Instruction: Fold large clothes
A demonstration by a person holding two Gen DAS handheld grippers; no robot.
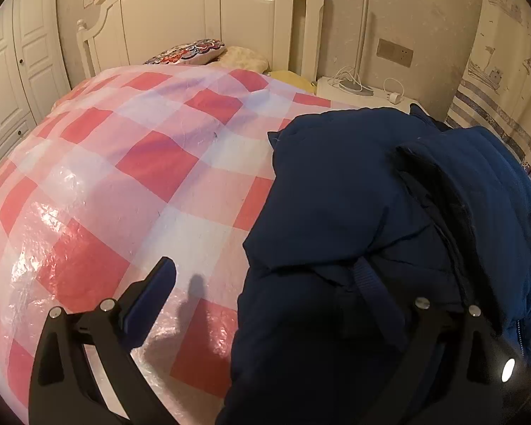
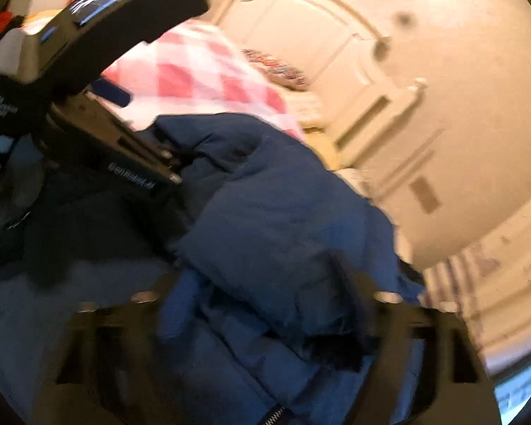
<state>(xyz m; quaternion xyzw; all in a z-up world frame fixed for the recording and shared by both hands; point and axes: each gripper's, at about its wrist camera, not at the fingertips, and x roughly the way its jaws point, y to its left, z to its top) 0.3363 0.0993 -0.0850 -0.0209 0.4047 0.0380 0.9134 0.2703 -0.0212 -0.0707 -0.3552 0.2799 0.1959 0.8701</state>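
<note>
While the left wrist view is sharp, a navy padded jacket (image 1: 354, 212) is seen heaped on the bed's red-and-white checked cover (image 1: 131, 163), filling the frame from 1 o'clock round to 6 o'clock. The left gripper (image 1: 286, 283) is held with its fingers spread wide: the blue-padded left finger (image 1: 152, 294) hangs over bare cover at 7 o'clock, the other is set against the jacket's dark folds at 5 o'clock, and nothing is clamped. A white headboard (image 1: 194, 10) stands at 12 o'clock, a patterned cushion (image 1: 187, 51) below it, and a white bedside unit (image 1: 357, 92) with cables at 1 o'clock.

In the right wrist view, heavily blurred, the jacket (image 2: 283, 219) is spread through the centre down to 6 o'clock. The right gripper (image 2: 265, 304) is seen with cloth lying between its fingers; whether they press on it cannot be told. The left gripper's body (image 2: 99, 81) is seen at 10 o'clock.
</note>
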